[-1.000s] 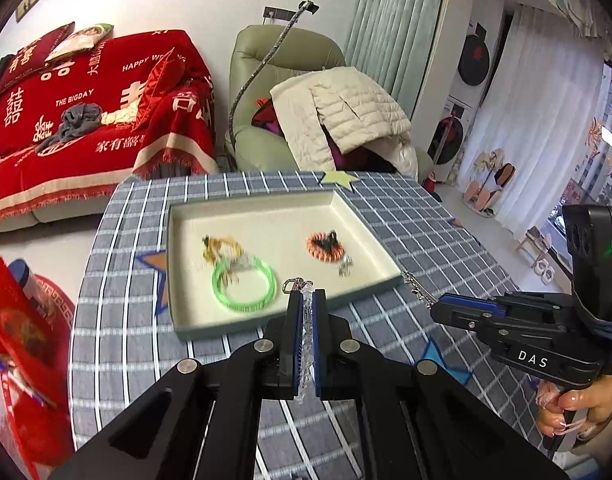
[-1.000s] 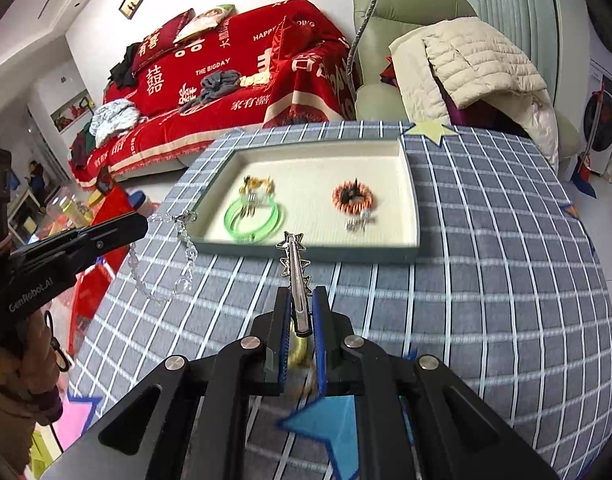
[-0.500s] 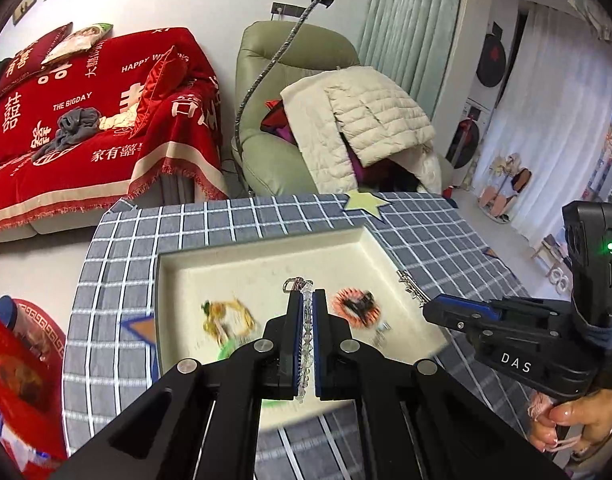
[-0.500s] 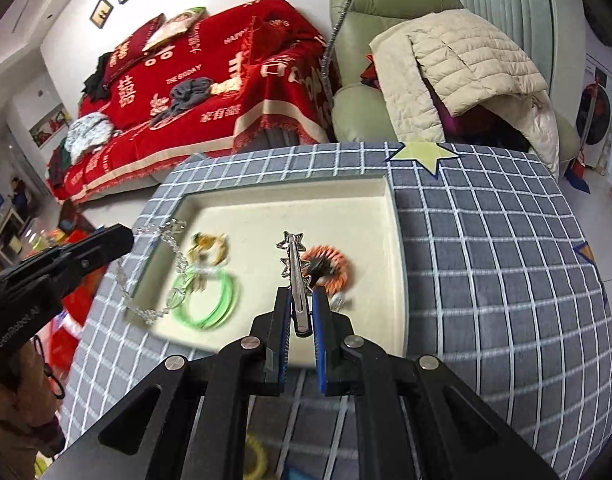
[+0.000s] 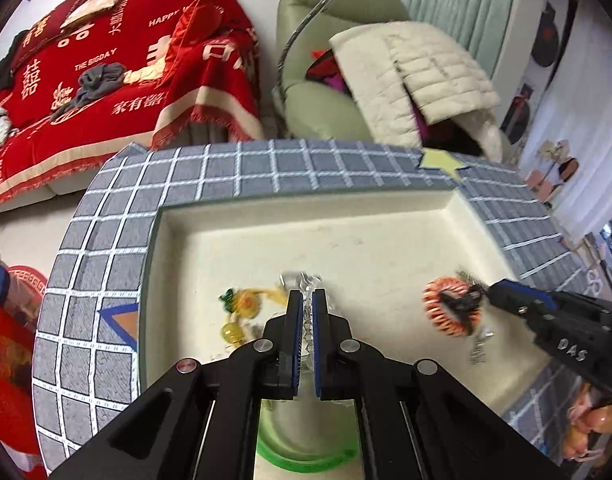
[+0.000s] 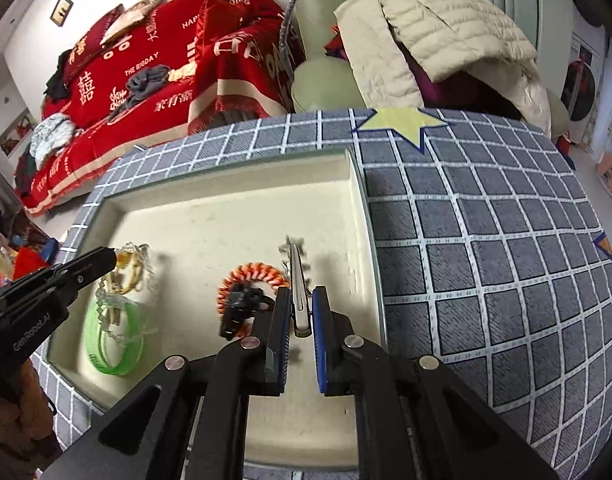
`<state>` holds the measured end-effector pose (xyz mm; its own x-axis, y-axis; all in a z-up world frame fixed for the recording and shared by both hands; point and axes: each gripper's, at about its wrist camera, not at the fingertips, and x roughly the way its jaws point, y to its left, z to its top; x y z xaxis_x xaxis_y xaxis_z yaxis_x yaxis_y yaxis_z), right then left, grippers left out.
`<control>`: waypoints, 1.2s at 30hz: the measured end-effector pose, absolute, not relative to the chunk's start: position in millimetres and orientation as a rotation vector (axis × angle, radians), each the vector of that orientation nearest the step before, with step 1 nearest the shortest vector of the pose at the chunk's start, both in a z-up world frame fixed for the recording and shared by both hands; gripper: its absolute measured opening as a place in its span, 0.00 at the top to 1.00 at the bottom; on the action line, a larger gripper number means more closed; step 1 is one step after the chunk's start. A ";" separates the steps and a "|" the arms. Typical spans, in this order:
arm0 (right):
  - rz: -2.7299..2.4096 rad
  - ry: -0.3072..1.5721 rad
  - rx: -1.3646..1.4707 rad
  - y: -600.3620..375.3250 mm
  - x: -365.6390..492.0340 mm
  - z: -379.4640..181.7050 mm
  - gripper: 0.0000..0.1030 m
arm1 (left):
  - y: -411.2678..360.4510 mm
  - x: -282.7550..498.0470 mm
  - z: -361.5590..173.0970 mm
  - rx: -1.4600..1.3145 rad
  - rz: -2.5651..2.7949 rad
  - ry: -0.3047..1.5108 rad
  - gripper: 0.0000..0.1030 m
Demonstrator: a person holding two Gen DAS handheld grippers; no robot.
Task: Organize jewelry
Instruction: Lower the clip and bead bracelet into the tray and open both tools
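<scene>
A cream tray lies on the checked table. My left gripper is shut on a clear bead chain and hangs low over the tray's near left part. From the right wrist view the left gripper dangles the chain over a green bangle and yellow jewellery. My right gripper is shut on a silver star hair clip, just right of an orange coil hair tie. The left wrist view shows the right gripper beside that hair tie.
The grey checked tablecloth has a yellow star patch behind the tray. A small silver piece lies near the hair tie. Beyond the table stand a red-covered sofa and a green armchair with a cream jacket.
Both grippers have come forward and down from the table's near side to low over the tray, each still holding its piece. The tray now fills much more of both views.
</scene>
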<state>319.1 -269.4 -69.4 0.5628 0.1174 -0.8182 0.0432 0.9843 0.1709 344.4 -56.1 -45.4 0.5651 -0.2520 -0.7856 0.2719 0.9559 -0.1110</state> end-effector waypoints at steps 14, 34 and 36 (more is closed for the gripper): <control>0.088 0.945 0.243 -266.3 309.8 -61.8 0.71 | -55.4 340.5 -48.8 0.086 -0.229 0.908 0.76; 0.114 0.861 0.298 -255.4 262.6 -26.1 0.49 | -61.3 320.4 -23.6 0.104 -0.214 0.861 0.76; 0.112 0.864 0.301 -256.9 260.9 -27.1 0.49 | -60.2 320.1 -22.0 0.100 -0.213 0.865 0.76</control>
<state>260.9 -256.9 -27.1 0.6467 0.2179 -0.7310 0.0244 0.9519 0.3054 320.1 -60.2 -22.0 0.6289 -0.1455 -0.7637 0.2266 0.9740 0.0011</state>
